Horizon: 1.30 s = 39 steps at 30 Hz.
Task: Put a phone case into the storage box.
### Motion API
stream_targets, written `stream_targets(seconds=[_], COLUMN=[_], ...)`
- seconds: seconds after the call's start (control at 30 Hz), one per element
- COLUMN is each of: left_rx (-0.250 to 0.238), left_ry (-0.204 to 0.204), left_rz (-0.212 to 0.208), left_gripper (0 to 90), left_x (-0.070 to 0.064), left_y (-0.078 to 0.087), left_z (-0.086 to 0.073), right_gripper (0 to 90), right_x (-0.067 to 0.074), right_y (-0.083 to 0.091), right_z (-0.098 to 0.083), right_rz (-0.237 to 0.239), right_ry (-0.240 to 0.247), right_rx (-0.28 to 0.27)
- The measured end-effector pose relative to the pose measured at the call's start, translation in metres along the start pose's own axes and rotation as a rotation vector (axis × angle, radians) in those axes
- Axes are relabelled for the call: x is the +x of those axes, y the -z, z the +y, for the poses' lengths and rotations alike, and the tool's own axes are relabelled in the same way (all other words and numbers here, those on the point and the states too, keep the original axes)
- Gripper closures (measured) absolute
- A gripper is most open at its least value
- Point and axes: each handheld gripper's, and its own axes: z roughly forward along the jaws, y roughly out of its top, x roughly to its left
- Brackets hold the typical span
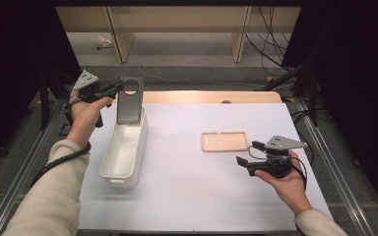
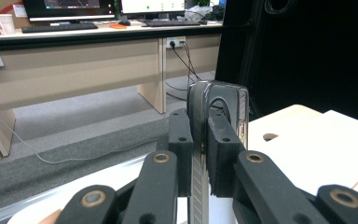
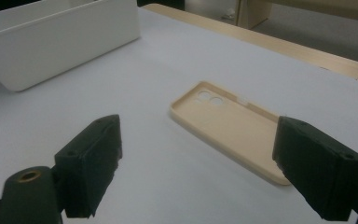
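Dark case (image 1: 128,102) is held clenched upright by left gripper (image 1: 118,87) over bin (image 1: 124,152) at table's left edge, lowering judged next; right gripper (image 1: 248,153) released near beige case (image 1: 224,141).

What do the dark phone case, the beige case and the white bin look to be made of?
The dark phone case, clamped in the left gripper, looks like glossy, smoky translucent plastic: its edge shines. The beige case, lying flat on the table, looks like matte soft plastic or silicone: even, dull surface, no glare. The white bin looks like rigid moulded plastic, with smooth walls and rounded corners.
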Motion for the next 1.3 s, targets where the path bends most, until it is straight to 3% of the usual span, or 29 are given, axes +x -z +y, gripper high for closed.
stream_targets(seconds=[0.4,1.3], left_rx=[0.036,0.061], left_ry=[0.018,0.038], left_rz=[0.021,0.035], left_gripper=[81.6,81.6], left_x=[0.007,0.013], left_y=[-0.007,-0.012], left_z=[-0.008,-0.017], right_gripper=[16.5,16.5], right_x=[0.000,-0.001], right_y=[0.000,0.000], right_z=[0.000,0.000], right_rz=[0.003,0.003], right_ry=[0.000,-0.004], right_rx=[0.001,-0.008])
